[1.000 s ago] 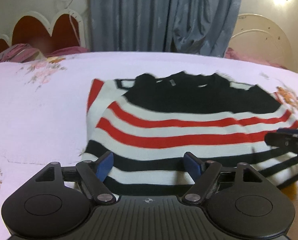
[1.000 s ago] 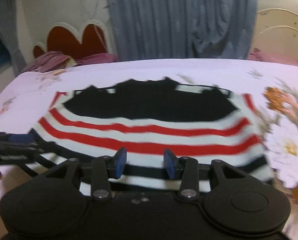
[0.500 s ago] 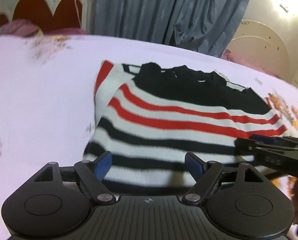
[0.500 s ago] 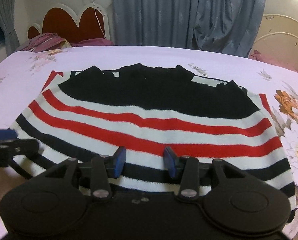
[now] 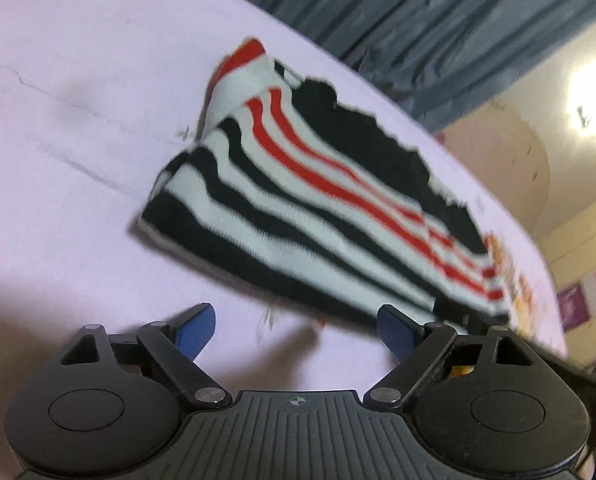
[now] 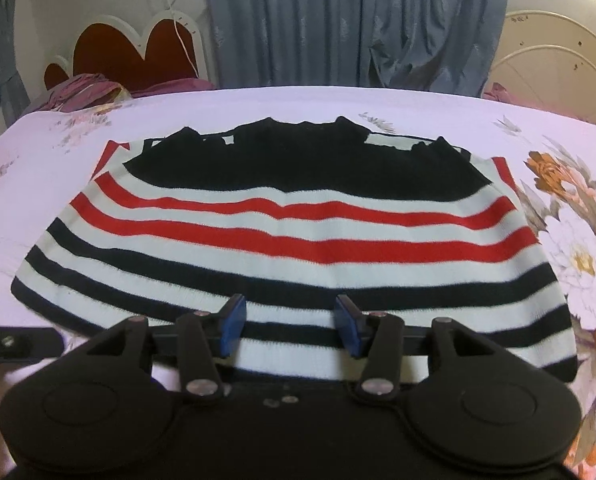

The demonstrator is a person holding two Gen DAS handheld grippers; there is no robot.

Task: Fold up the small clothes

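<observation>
Your striped knitted sweater (image 6: 290, 236), black at the top with red, white and black bands, lies flat on the bed with the pale lilac flowered sheet (image 6: 577, 184). In the right wrist view it fills the middle of the frame, its black neck part toward the top and its bottom hem toward the bottom. In the left wrist view the picture is tilted, so the sweater (image 5: 321, 204) runs slantwise from the upper middle down to the right edge.

Your right gripper (image 6: 291, 324) sits at the bottom middle of its frame, right over the hem. Its blue fingers (image 6: 234, 322) are spread apart with striped cloth showing between them. I cannot tell if they touch the cloth.

Your left gripper (image 5: 298, 330) sits at the bottom of its frame, over bare sheet (image 5: 78, 128), just beside the sweater's near edge. Its blue fingers (image 5: 194, 330) are wide apart and hold nothing.

A dark bit of the left gripper (image 6: 14, 342) pokes in at the lower left edge of the right wrist view.

Behind the bed, grey-blue curtains (image 6: 337, 20) hang at the top of the frame, and a red heart-shaped headboard with a white rim (image 6: 134, 50) stands in the upper left.
</observation>
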